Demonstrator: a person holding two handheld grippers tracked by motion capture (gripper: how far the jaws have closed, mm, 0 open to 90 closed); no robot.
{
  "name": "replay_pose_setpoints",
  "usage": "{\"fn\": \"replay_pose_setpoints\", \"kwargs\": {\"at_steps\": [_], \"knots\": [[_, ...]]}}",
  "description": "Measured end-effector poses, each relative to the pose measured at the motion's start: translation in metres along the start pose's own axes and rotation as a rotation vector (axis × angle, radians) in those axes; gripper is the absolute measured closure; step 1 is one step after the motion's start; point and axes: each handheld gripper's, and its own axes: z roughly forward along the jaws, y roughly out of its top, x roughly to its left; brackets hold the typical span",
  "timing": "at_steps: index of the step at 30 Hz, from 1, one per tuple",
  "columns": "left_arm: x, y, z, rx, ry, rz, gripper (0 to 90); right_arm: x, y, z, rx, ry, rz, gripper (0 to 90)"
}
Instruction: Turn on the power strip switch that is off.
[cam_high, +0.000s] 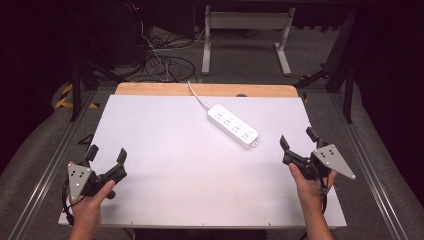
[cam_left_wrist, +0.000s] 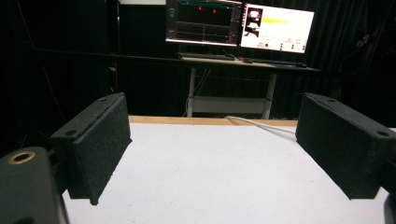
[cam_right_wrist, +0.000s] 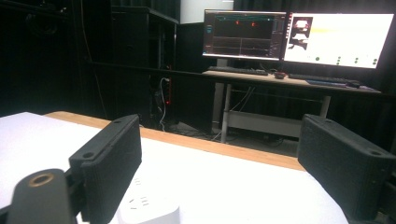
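A white power strip (cam_high: 233, 125) lies at an angle on the white table top (cam_high: 190, 165), right of centre toward the far side; its white cord (cam_high: 198, 97) runs off over the back edge. My left gripper (cam_high: 107, 154) is held low at the near left, open, nothing between its jaws. At the near right my right gripper (cam_high: 297, 140) is open and empty too, a short way right of the strip's near end. The strip's end (cam_right_wrist: 148, 211) shows low in the right gripper view, just beside the left jaw. In the left gripper view (cam_left_wrist: 212, 154) the cord (cam_left_wrist: 261, 124) crosses the far table.
A wooden strip (cam_high: 205, 90) borders the table's back edge. Beyond it stand a desk frame (cam_high: 247, 30), loose cables on the floor (cam_high: 160, 62) and two lit monitors (cam_right_wrist: 299, 37). Metal rails (cam_high: 372, 175) run along both sides of the table.
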Motion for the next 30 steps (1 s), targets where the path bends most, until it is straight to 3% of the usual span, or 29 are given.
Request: {"fn": "replay_pose_setpoints", "kwargs": {"at_steps": [5, 30], "knots": [[0.0008, -0.0003, -0.0020, 0.000, 0.000, 0.003, 10.7, -0.0025, -0.0009, 0.0012, 0.003, -0.001, 0.020, 14.9], [0.0044, -0.0010, -0.0057, 0.001, 0.017, 0.003, 10.7, 0.0034, -0.0031, 0.0079, 0.039, 0.022, -0.003, 17.0]]}}
